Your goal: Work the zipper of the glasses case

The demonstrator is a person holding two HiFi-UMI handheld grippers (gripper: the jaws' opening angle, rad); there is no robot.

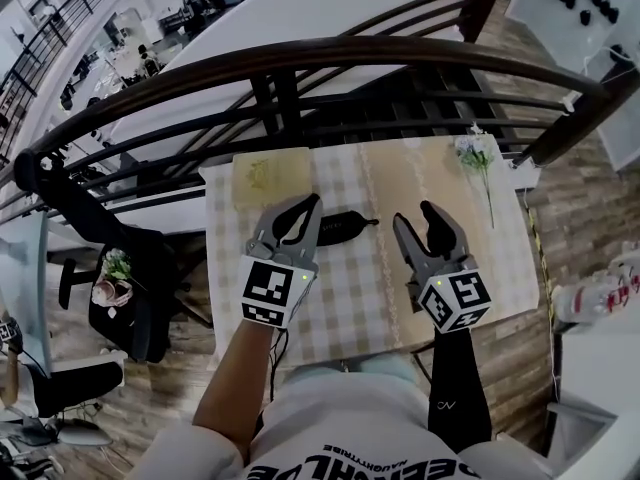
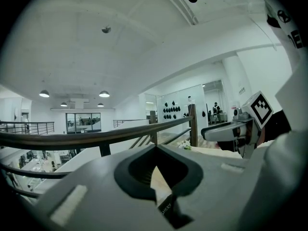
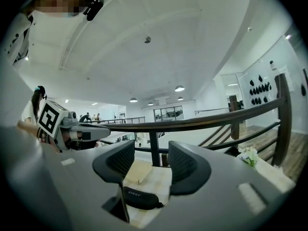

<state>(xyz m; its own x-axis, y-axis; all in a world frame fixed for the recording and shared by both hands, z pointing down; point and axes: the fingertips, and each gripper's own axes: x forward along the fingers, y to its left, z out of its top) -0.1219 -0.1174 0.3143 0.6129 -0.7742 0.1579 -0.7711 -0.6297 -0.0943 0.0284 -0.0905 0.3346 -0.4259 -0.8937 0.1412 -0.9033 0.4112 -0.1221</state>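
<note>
A checked table (image 1: 380, 278) is set against a dark railing (image 1: 300, 58) in a bright hall. The glasses case (image 1: 340, 226) is seen between the left gripper (image 1: 313, 204), jaws closed on nothing, and the right gripper (image 1: 414, 214), jaws parted. Flowers (image 1: 476, 156) are laid beyond the latter.

A small table (image 1: 505, 268) with a light checked cloth stands against a dark wooden railing (image 1: 300, 56). In the middle of the cloth lies the black glasses case (image 1: 343, 227), long side across the picture, with a thin tab sticking out at its right end. The left gripper (image 1: 314, 204) is held above the cloth with its jaw tips close together, and in this view it overlaps the left end of the case. The right gripper (image 1: 416, 217) is to the right of the case, apart from it, jaws spread. A yellowish mat (image 1: 270, 176) lies on the far left corner, and white flowers (image 1: 475, 154) on the far right.
</note>
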